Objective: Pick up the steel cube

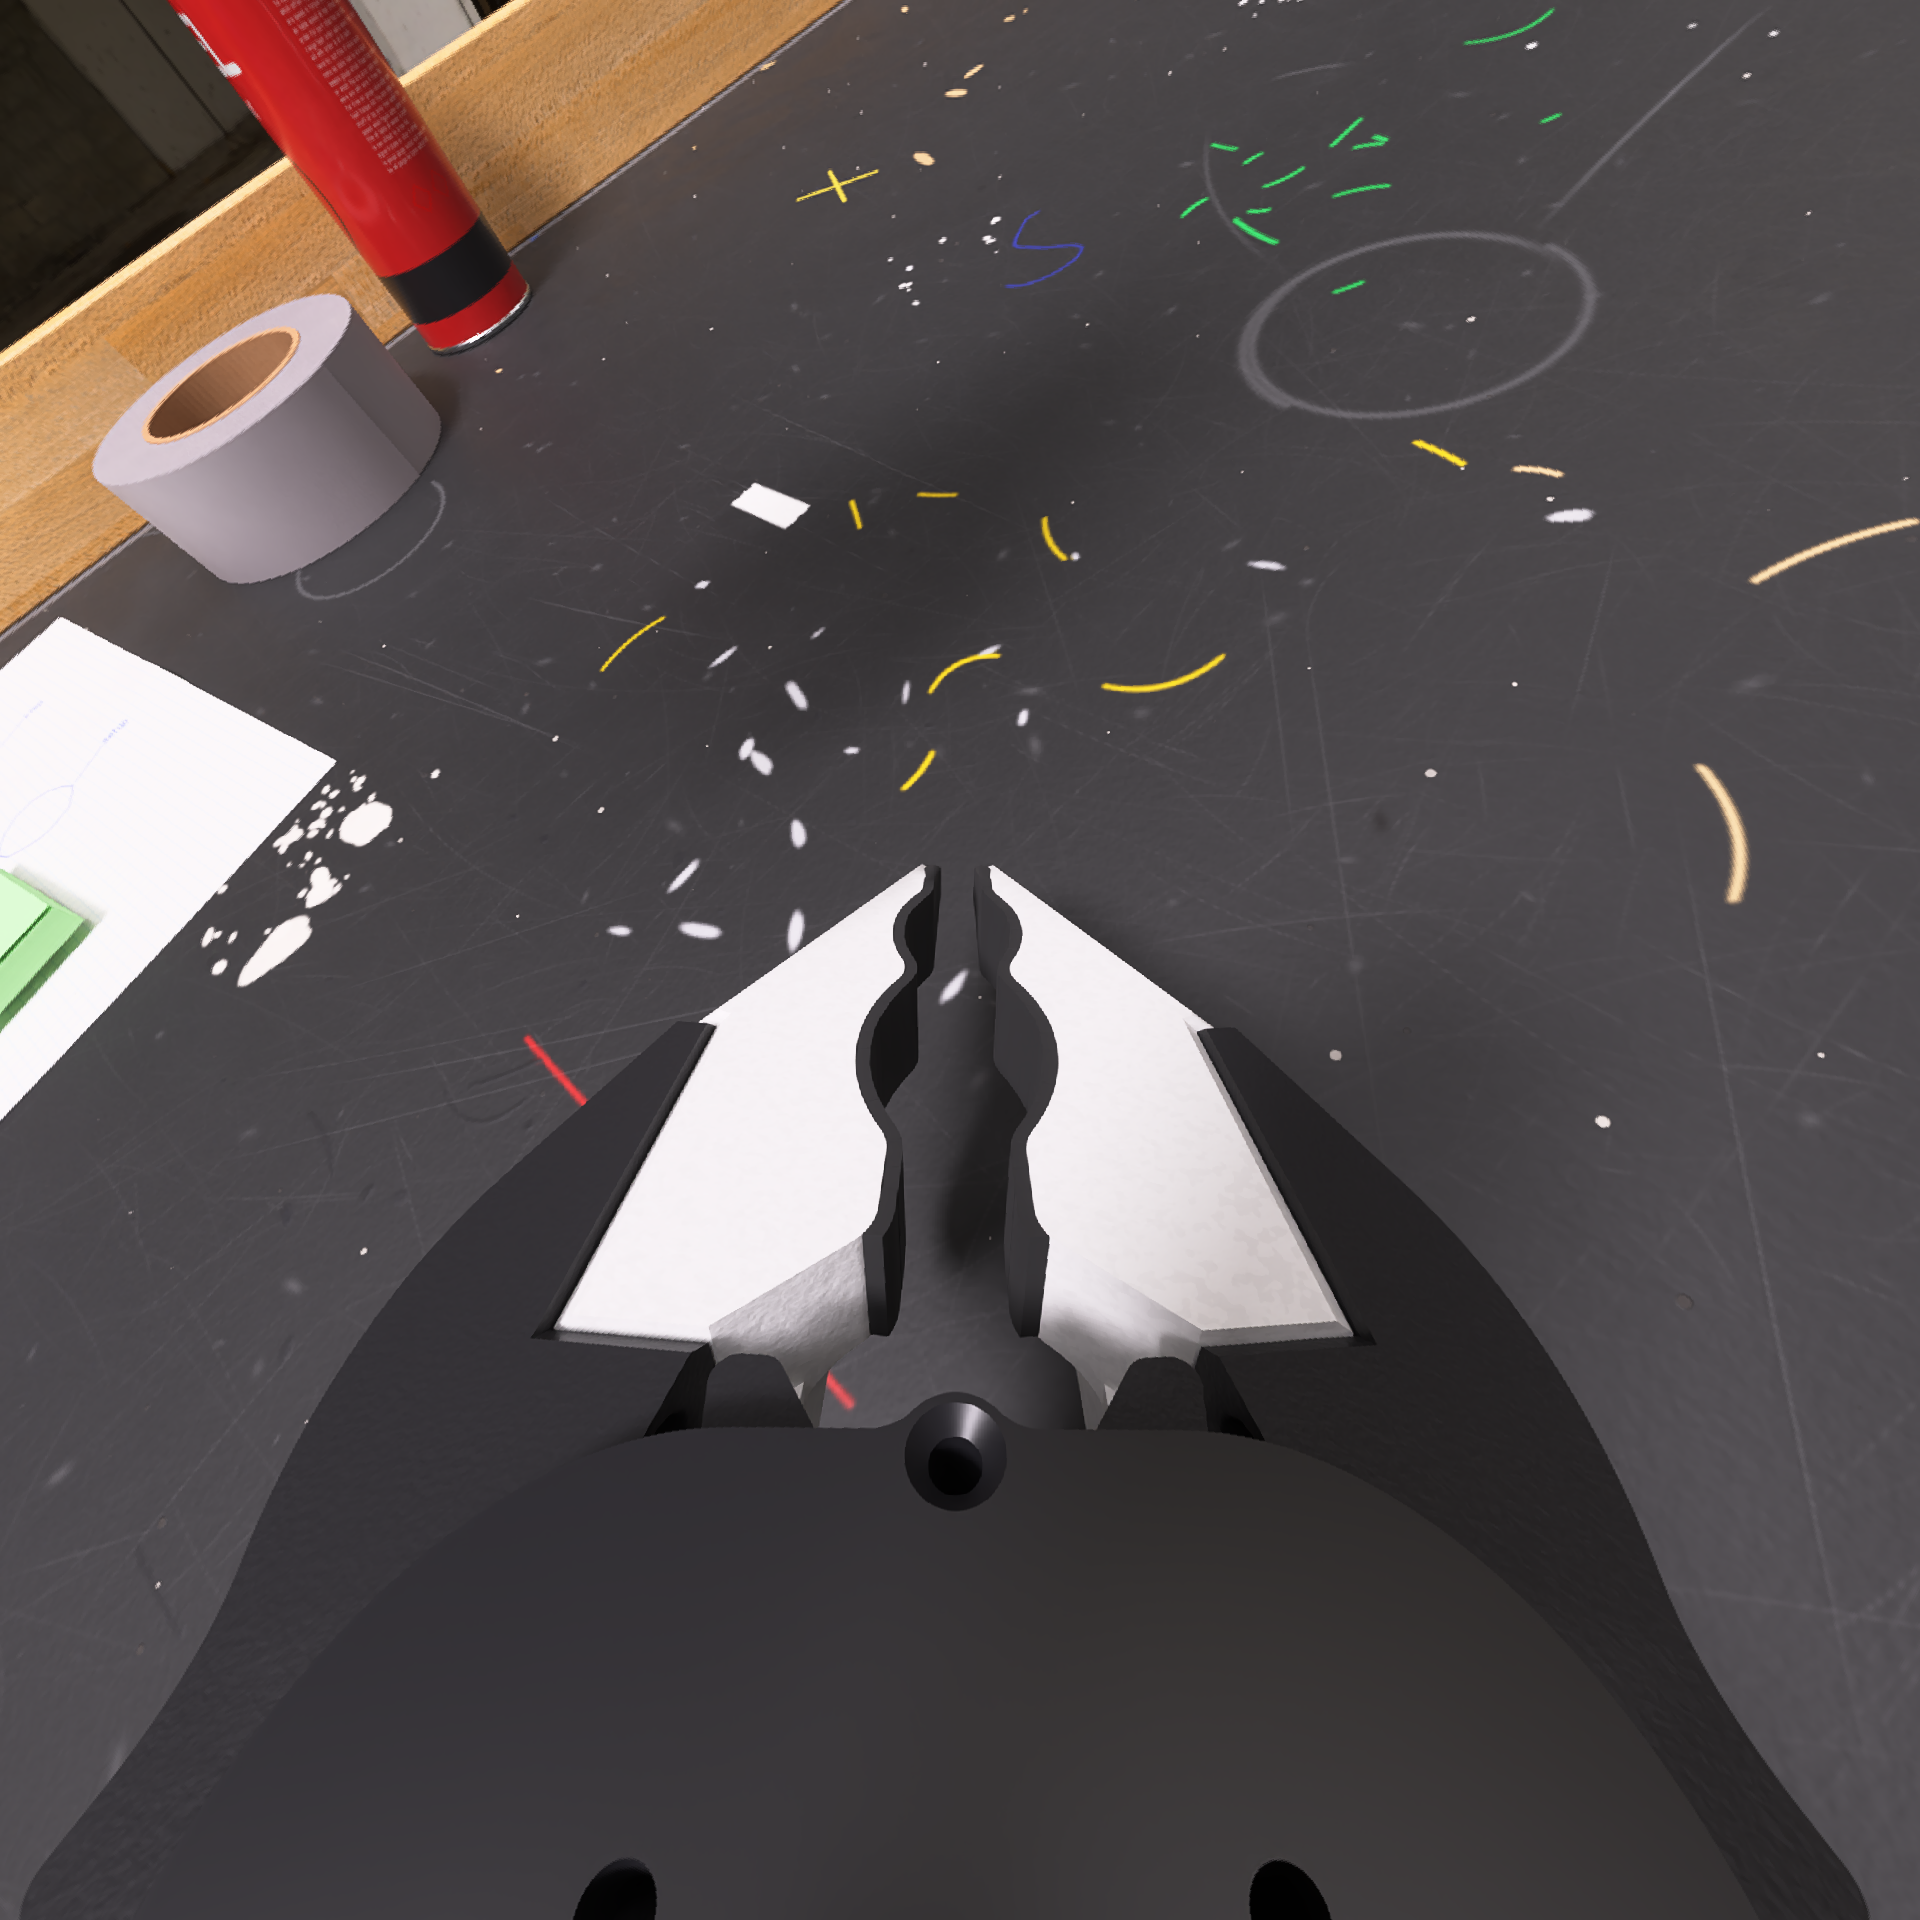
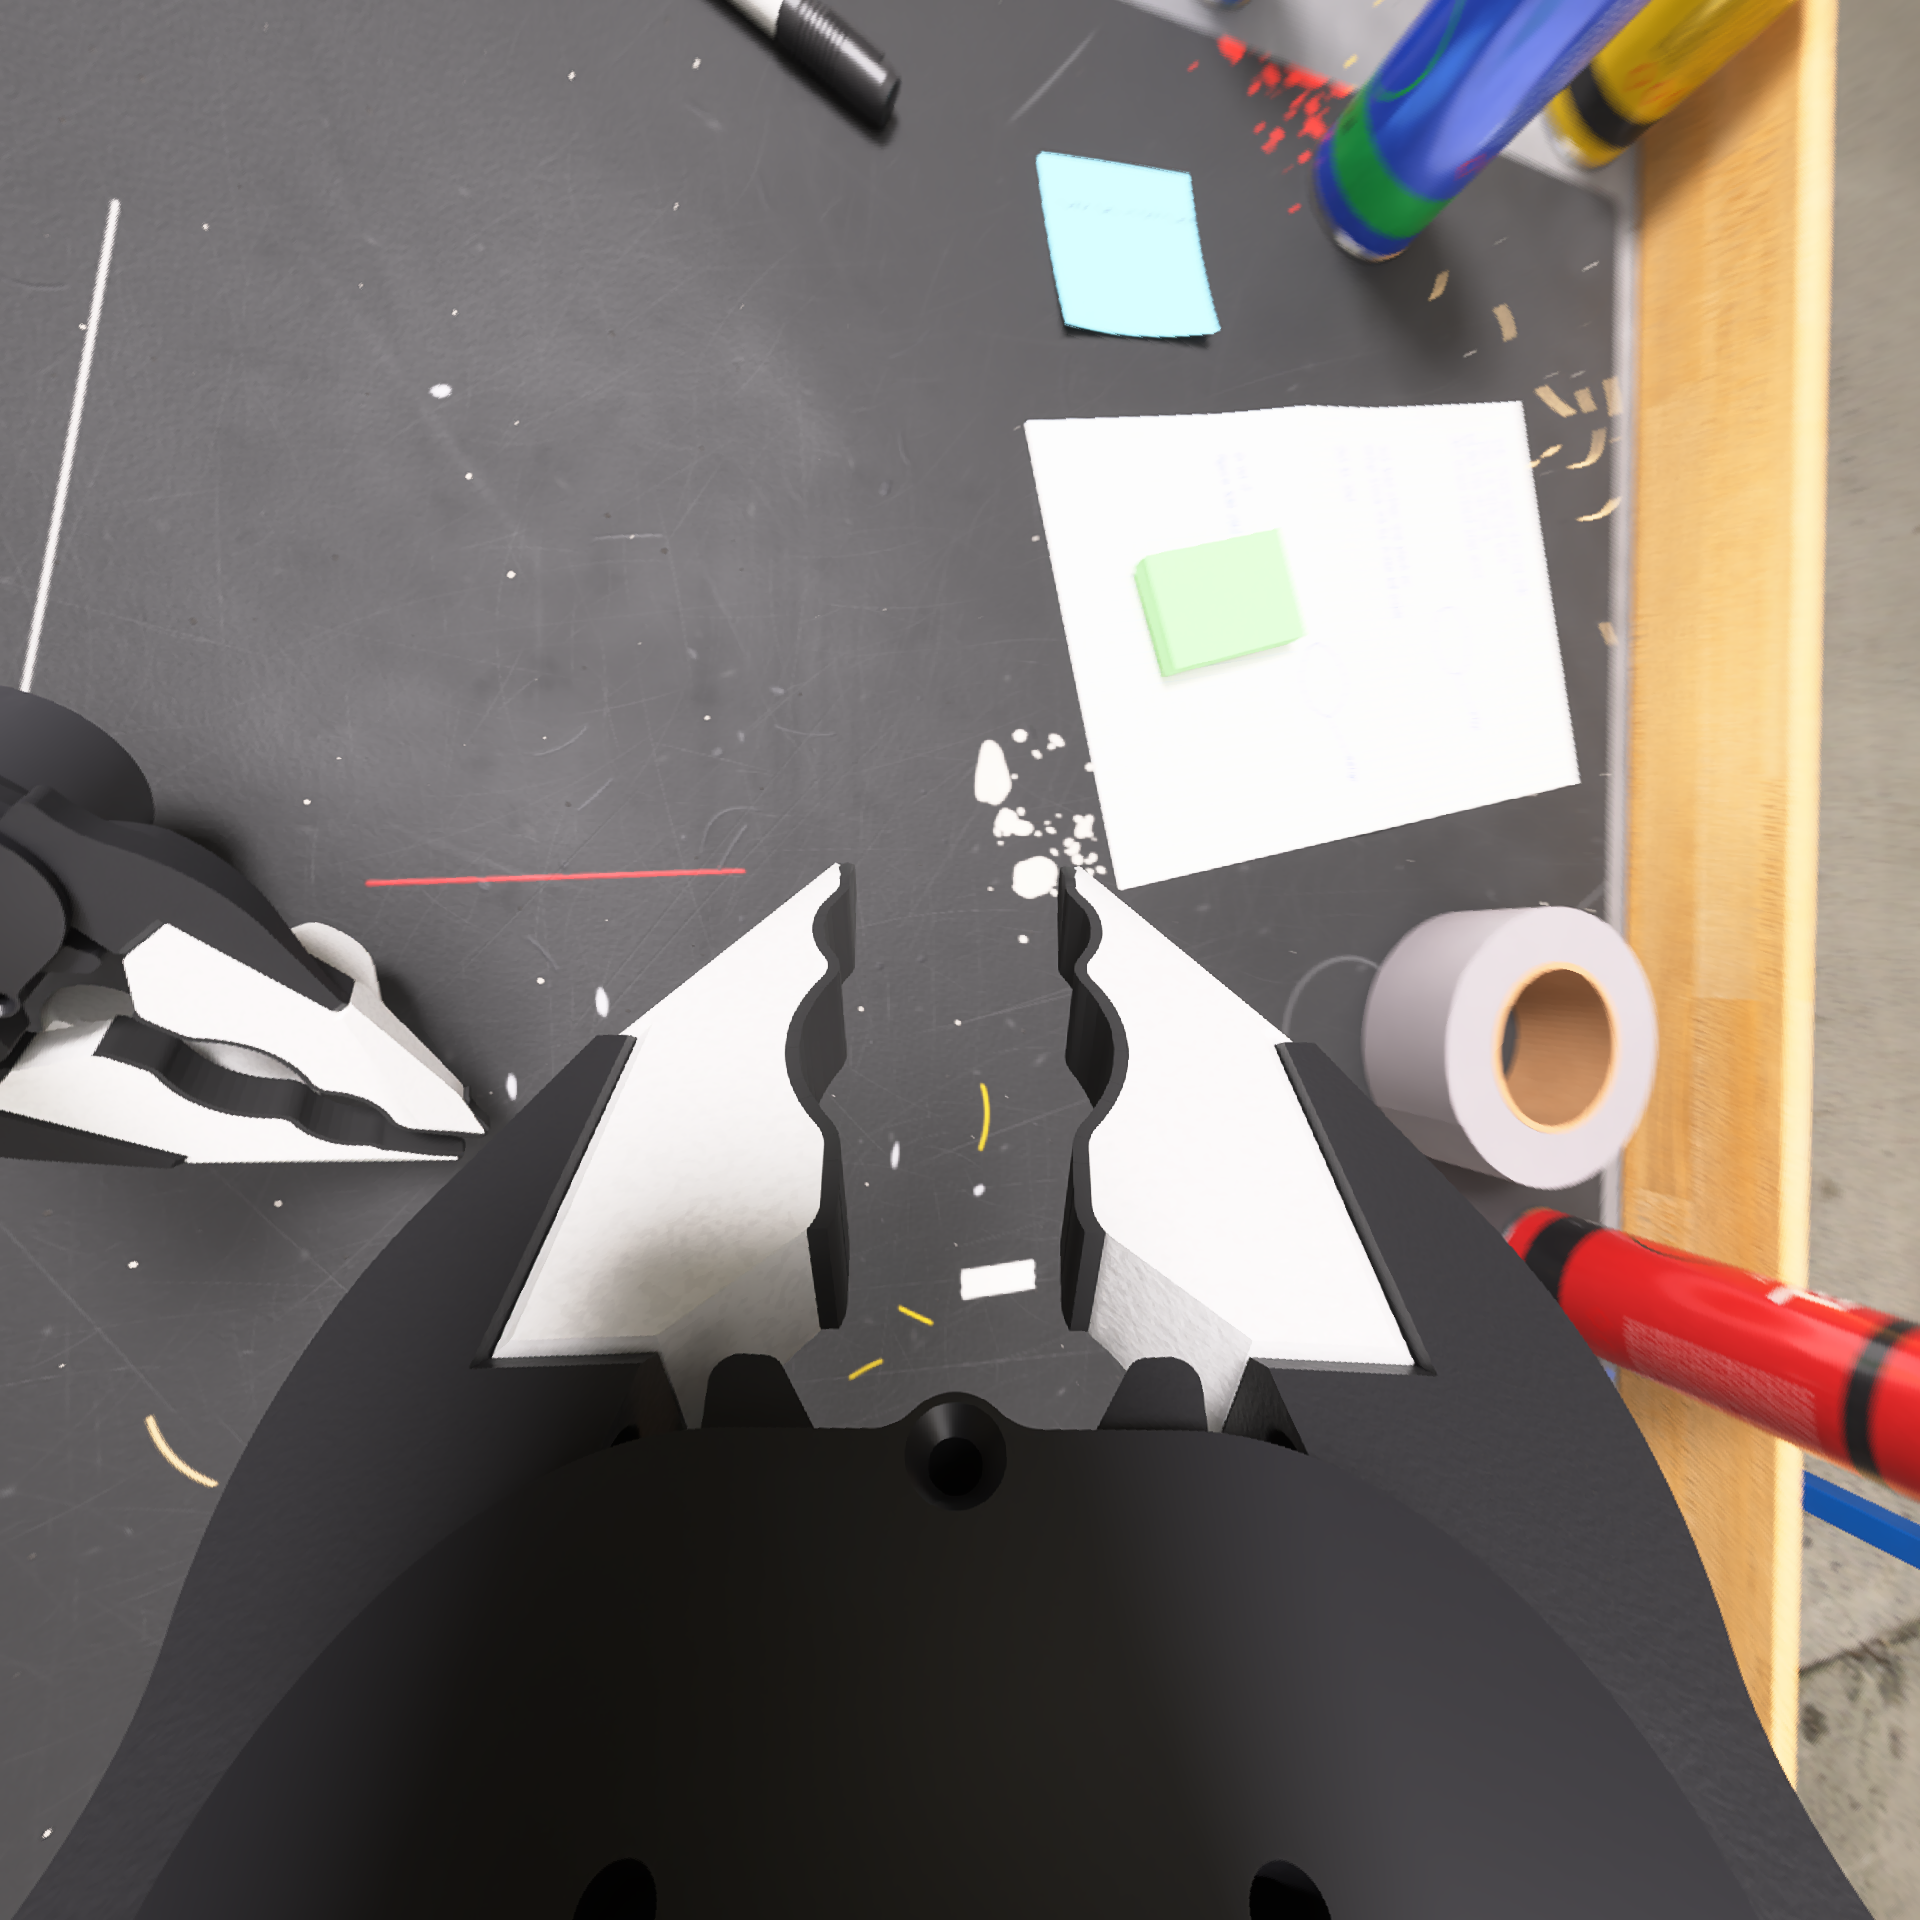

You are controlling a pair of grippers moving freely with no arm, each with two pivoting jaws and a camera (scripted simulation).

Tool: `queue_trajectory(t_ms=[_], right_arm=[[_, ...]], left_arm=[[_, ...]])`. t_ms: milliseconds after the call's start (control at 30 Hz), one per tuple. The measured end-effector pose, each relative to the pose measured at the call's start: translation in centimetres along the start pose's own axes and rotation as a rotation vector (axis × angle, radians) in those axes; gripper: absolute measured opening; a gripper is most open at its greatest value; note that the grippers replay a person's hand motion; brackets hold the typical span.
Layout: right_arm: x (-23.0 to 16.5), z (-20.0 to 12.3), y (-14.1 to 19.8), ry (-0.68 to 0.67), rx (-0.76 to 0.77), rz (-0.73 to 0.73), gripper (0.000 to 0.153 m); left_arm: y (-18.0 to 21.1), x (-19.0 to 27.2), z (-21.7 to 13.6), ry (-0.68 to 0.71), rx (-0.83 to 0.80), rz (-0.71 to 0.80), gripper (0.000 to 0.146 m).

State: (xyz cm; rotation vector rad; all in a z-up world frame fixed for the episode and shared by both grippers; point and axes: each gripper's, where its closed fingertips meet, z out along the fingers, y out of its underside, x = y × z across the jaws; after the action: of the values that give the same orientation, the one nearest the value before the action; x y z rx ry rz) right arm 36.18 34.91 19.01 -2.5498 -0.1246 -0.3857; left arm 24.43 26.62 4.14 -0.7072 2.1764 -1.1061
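Observation:
No steel cube shows in either view. My left gripper (image 1: 958,875) hovers over the dark scratched mat (image 1: 1351,935); its jaws are almost together with nothing between them. It also shows in the right wrist view (image 2: 462,1132), low at the left, pointing right, fingers together. My right gripper (image 2: 958,879) is open and empty above the mat (image 2: 520,520), with only paint flecks and a small white patch (image 2: 997,1279) between its fingers.
A grey tape roll (image 1: 270,436) (image 2: 1507,1044) and a red spray can (image 1: 364,177) (image 2: 1745,1340) sit by the wooden edge (image 2: 1714,727). A white sheet (image 2: 1403,582) bears a green pad (image 2: 1216,603). A blue note (image 2: 1127,244), black marker (image 2: 821,52) and blue can (image 2: 1455,114) lie farther off.

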Motion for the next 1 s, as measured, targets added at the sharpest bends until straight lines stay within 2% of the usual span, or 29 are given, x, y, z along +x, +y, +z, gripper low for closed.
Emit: queue_trajectory(t_ms=[133, 233, 367, 567, 700, 767, 900, 1000], right_arm=[[-0.6, -4.9, 0.7, 0.104, 0.083, -0.007, 0.043], [-1.6, -9.4, 4.6, 0.190, 0.117, 0.020, 0.043], [-2.5, -15.1, 14.6, 0.334, 0.065, 0.151, 0.045], [-3.9, -21.7, 35.0, 0.527, -0.124, 0.508, 0.047], [-5.4, -23.3, 46.5, 0.584, -0.223, 0.727, 0.049], [-6.1, -23.1, 51.3, 0.587, -0.273, 0.837, 0.050], [-7.2, -22.1, 57.6, 0.561, -0.314, 0.966, 0.049], [-7.3, -21.3, 59.6, 0.544, -0.285, 1.011, 0.046]], left_arm=[[0.0, -0.2, -0.2, -0.010, 0.001, 0.004, 0.006], [-0.1, -0.2, -0.3, -0.013, 0.006, 0.008, 0.006], [-0.2, 0.0, -0.4, -0.013, 0.006, 0.023, 0.007], [-0.4, 0.1, -0.5, -0.014, 0.013, 0.024, 0.007], [-0.4, -0.2, -0.5, -0.023, 0.016, 0.008, 0.007], [-0.4, -0.4, -0.5, -0.028, 0.021, -0.006, 0.007], [-0.2, -0.7, -0.4, -0.031, 0.017, -0.024, 0.006], [-0.1, -0.7, -0.2, -0.033, 0.008, -0.020, 0.006]])
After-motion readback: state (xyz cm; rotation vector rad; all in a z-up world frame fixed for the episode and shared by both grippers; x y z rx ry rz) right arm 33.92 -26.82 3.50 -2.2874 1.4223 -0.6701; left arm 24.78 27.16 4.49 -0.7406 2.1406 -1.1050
